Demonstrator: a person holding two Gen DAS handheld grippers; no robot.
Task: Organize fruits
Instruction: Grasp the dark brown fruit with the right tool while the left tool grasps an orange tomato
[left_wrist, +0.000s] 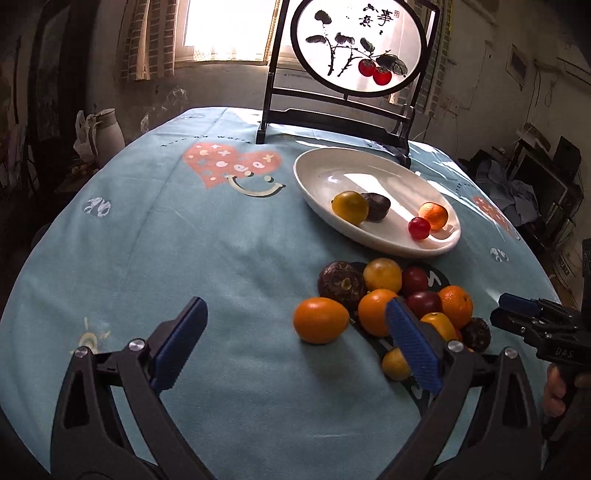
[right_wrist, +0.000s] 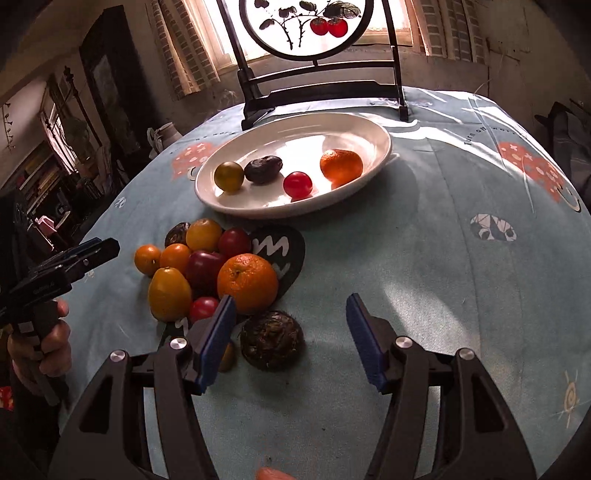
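A white oval plate (left_wrist: 321, 173) (right_wrist: 373, 127) holds a yellow fruit (left_wrist: 349, 207), a dark wrinkled fruit (left_wrist: 377, 206), a red fruit (left_wrist: 419, 228) and an orange (left_wrist: 433, 215). A pile of several loose fruits (left_wrist: 384, 295) (right_wrist: 207, 266) lies on the cloth before the plate. My left gripper (left_wrist: 295, 332) is open and empty, low over the cloth, with an orange fruit (left_wrist: 320, 319) just beyond its fingers. My right gripper (right_wrist: 290, 328) is open and empty, a dark wrinkled fruit (right_wrist: 272, 339) between its fingers. Each gripper shows in the other's view (left_wrist: 517, 314) (right_wrist: 92, 251).
A light blue tablecloth (left_wrist: 184, 240) with heart prints covers the round table. A dark wooden stand with a round painted screen (left_wrist: 354, 48) stands behind the plate. A pale jug (left_wrist: 109, 133) sits off the far left edge.
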